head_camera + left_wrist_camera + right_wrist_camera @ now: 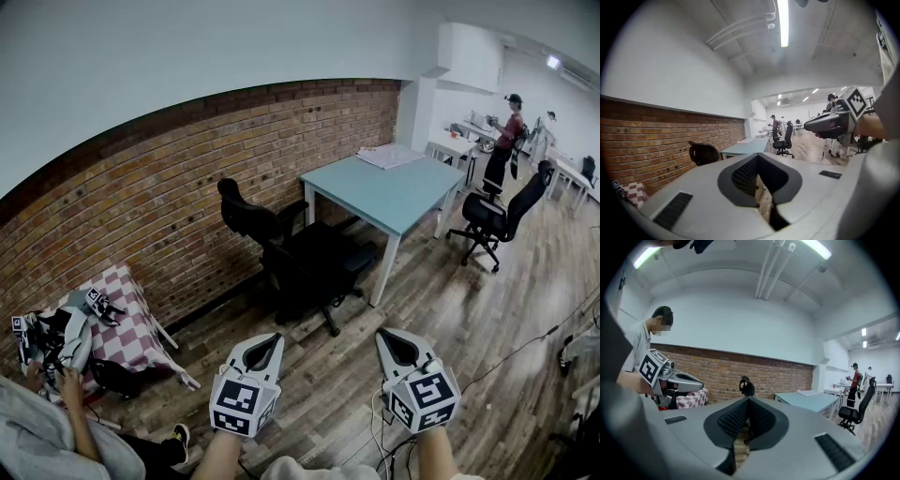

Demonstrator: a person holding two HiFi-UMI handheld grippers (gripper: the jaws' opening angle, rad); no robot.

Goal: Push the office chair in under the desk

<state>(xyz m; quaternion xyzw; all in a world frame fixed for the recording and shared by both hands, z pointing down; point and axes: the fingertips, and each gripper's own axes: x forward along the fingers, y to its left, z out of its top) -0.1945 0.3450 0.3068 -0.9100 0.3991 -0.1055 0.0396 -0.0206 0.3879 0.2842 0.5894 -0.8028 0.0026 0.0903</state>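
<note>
The black office chair (302,255) stands on the wooden floor (450,309) at the near long side of the pale blue tabletop (386,190), backrest pointing away from it. Its seat may reach just beneath the tabletop's edge, though the steep angle makes that hard to judge. Papers (390,156) lie at the tabletop's far end. The brick wall (178,192) runs along the tabletop's left side. A second black chair (497,217) sits beyond the tabletop's right end, and a person (508,133) stands farther past it. Well short of the tabletop, the left gripper (269,343) and right gripper (392,339) hover side by side, both with jaws clenched on nothing.
</note>
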